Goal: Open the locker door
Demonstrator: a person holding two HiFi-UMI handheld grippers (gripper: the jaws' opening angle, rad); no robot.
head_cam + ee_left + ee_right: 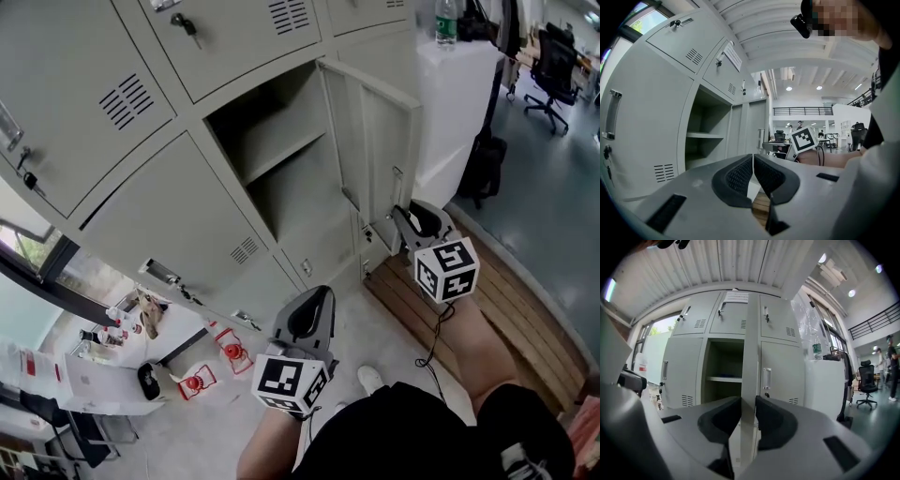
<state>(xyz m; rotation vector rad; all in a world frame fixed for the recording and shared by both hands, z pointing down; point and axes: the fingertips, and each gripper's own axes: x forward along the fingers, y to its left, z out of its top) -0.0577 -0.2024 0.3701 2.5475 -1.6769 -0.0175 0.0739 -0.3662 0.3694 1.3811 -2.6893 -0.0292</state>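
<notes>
Head view: finds the locker door already swung out, right of its open compartment, with the right tongs at the door's free edge, low down. Places the left tongs nearer and to the left, well apart from the lockers, touching nothing.

Left gripper view: shows the left tongs clenched pad to pad on nothing, with the open compartment beyond on the left.

Right gripper view: looks straight along the thin edge of the locker door, with the right tongs clamped on it, one pad on each face.

Could go wrong from here: probably a slip off the smooth sheet metal if pulled straight rather than along the hinge's arc. Possibly also a knock against the white cabinet at the right if swung too far or too fast.
</notes>
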